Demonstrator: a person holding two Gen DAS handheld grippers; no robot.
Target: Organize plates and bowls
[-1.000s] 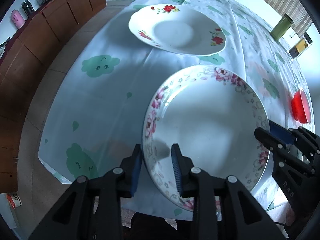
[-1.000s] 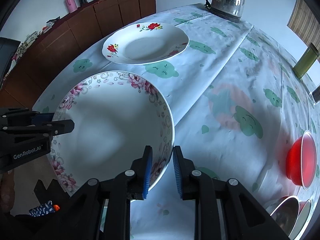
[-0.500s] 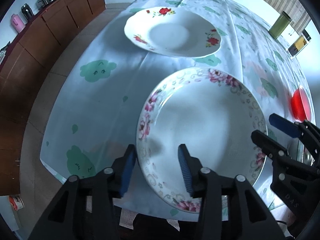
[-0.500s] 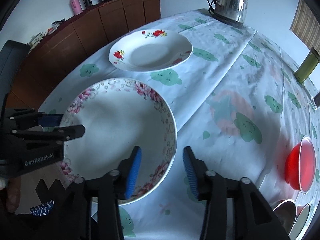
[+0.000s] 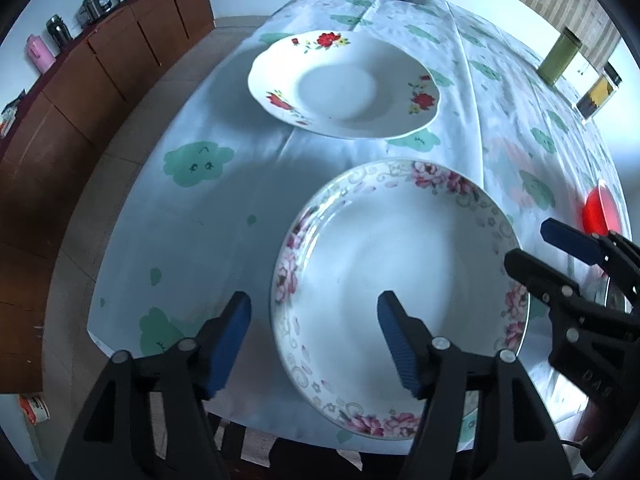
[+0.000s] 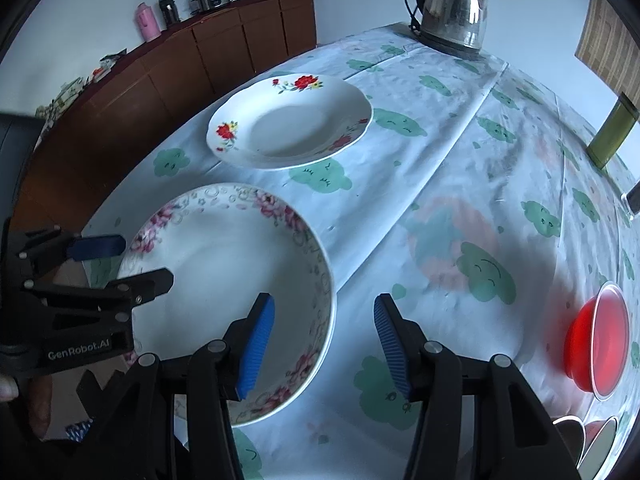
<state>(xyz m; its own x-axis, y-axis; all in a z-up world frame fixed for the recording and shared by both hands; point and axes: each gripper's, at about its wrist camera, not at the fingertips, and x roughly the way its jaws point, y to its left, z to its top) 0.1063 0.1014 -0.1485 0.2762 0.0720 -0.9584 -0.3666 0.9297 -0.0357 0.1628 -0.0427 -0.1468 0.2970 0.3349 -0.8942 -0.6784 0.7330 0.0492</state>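
Both grippers, left (image 5: 314,338) and right (image 6: 324,342), are spread wide, nothing grasped; the pink-flowered plate (image 5: 400,280) could be knocked off the table edge.

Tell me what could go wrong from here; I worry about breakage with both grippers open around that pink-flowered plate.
1. The pink plate lies at the table's near edge, its rim seemingly past the cloth; a nudge from the open left gripper or right gripper could tip it off.
2. The red-flowered plate also sits near the side edge.
3. The red bowl lies close to the right gripper's side.
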